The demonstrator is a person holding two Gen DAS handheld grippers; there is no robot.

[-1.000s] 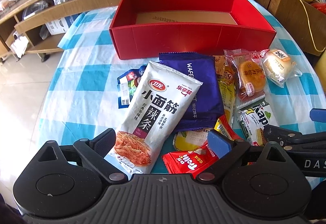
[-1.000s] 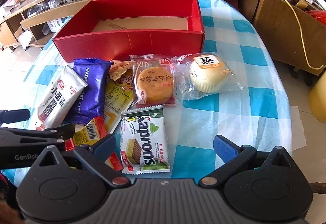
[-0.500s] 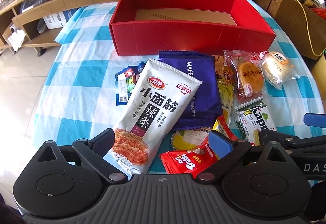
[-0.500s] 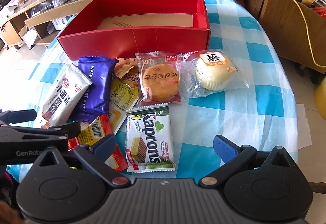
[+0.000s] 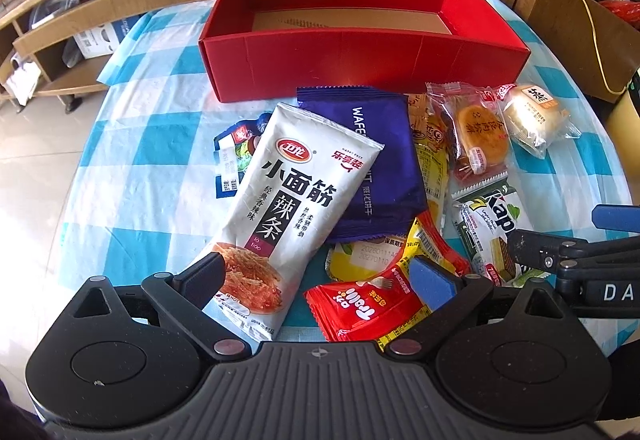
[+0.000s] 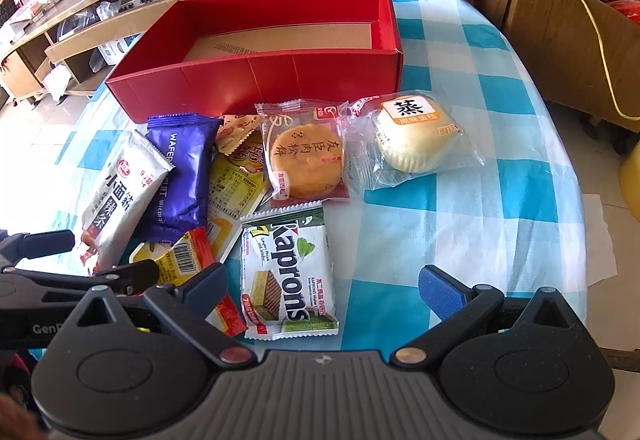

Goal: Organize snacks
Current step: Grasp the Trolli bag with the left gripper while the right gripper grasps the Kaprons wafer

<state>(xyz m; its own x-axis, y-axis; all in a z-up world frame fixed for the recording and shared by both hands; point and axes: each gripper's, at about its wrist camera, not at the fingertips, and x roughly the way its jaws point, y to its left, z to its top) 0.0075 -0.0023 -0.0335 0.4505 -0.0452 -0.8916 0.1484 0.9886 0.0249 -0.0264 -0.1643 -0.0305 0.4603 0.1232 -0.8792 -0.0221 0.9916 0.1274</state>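
Both grippers gape, empty: left gripper [image 5: 316, 276] over white spicy-strip packet [image 5: 296, 199] (overlaps purple wafer pack [image 5: 384, 155]); pinch its low end, lift clear toward red box [image 5: 360, 55]

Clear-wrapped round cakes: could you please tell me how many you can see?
2: the golden cake beside the pale steamed cake, both just before the red box; more may be hidden.
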